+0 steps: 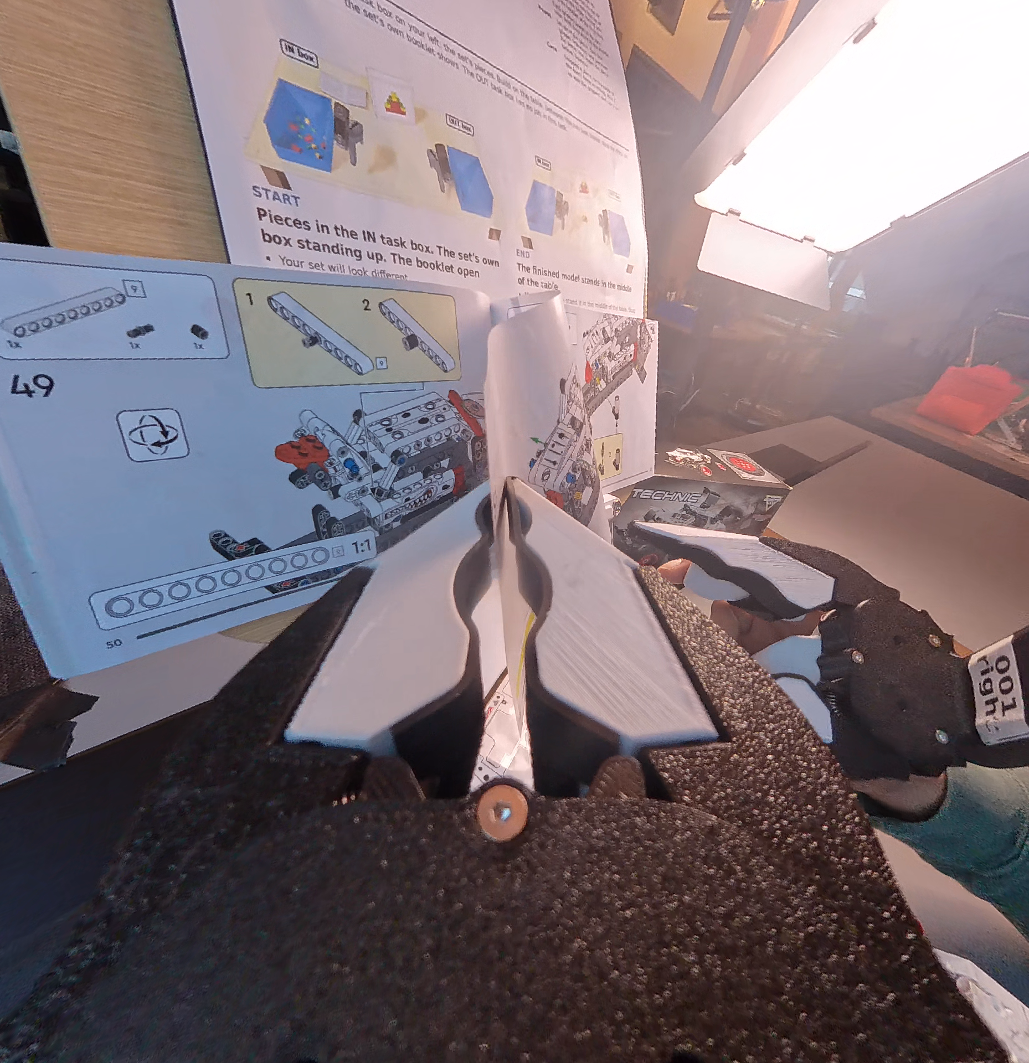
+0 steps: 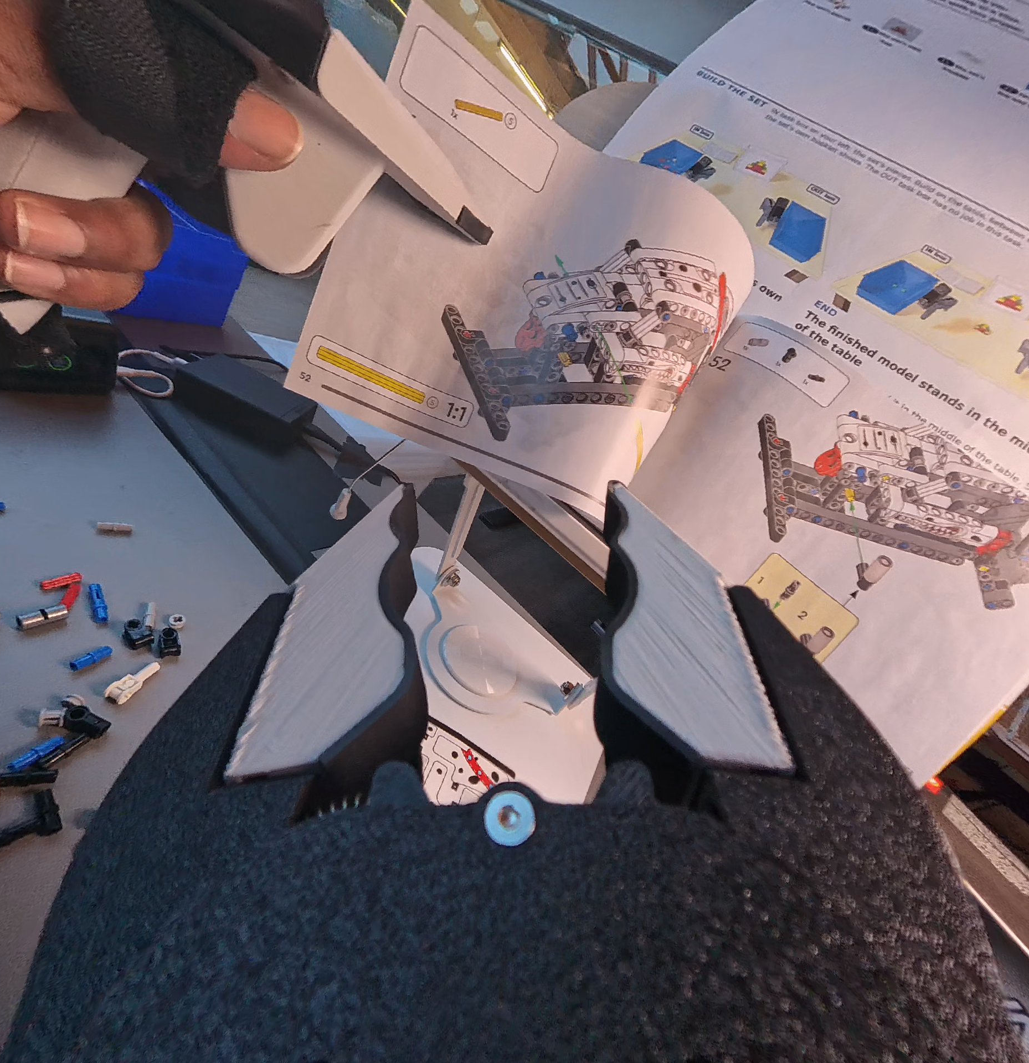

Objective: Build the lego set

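Observation:
The open instruction booklet stands propped on a white stand. My left gripper is shut on one booklet page, which runs edge-on between its fingers and is lifted away from the rest. In the right wrist view this page curls over to the left, pinched at its top by the left gripper. My right gripper is open and empty, just below the curled page's lower edge. It also shows in the left wrist view, at the right. Loose lego pieces lie on the grey table.
A large printed task sheet stands behind the booklet. The set's dark box lies to the right of it. A blue bin and a black power adapter with cables sit at the left. A bright lamp panel hangs at the upper right. About 9 centimeters separates my left fingertips from my right.

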`<state>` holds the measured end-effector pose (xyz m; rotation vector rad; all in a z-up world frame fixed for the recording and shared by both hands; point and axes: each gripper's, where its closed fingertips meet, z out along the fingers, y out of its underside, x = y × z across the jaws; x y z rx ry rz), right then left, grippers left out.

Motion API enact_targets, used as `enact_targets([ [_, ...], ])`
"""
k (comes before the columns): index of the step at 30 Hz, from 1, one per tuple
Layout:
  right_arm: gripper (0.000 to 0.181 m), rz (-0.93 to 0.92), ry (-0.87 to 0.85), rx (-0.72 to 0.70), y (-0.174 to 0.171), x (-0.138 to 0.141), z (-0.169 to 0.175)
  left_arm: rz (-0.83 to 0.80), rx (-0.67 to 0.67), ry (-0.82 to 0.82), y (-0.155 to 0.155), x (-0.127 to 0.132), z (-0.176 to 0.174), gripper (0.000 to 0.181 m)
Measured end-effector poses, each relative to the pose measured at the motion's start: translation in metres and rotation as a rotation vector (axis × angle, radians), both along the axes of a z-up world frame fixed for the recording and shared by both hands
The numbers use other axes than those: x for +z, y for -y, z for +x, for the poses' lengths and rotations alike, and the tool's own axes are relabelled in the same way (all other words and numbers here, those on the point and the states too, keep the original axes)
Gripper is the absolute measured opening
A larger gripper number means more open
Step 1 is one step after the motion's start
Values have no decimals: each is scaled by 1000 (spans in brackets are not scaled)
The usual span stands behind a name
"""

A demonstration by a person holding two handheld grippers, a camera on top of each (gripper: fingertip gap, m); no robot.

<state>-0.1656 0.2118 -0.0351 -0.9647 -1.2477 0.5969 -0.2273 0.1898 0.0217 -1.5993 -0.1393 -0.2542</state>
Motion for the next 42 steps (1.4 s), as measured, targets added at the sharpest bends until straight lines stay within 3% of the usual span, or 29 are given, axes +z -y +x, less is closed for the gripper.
enact_targets([
  [14, 65, 343, 54, -30, 19, -3, -23, -6, 15, -1, 4, 0, -9, 0],
  [25, 63, 318, 70, -49, 11, -14, -24, -54, 136, -91, 13, -3, -53, 0],
  [42, 60, 293, 67, -80, 3, -9, -26, -53, 131, -95, 13, -5, -49, 0],
])
